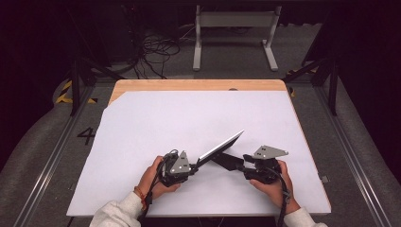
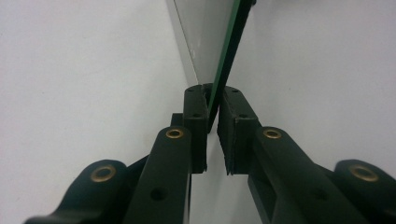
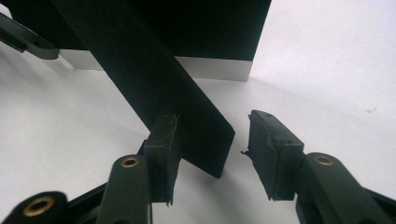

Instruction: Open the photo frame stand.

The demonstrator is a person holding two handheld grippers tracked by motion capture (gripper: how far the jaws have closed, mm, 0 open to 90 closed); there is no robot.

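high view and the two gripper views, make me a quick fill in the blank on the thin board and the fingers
1. The left gripper is shut on the thin board's ____.
2. In the right gripper view, the right gripper is ____, with the dark panel between its fingers.
3. In the high view, the thin board is ____ rather than lying flat.
4. Both grippers work over a ____ table surface.

Missing words: edge; open; tilted; white

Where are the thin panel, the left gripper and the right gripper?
thin panel [image 1: 221, 145]: high view, raised pale face.
left gripper [image 2: 213, 122]: left gripper view, between fingertips, clamped on panel edge.
right gripper [image 3: 212, 144]: right gripper view, between open fingertips.
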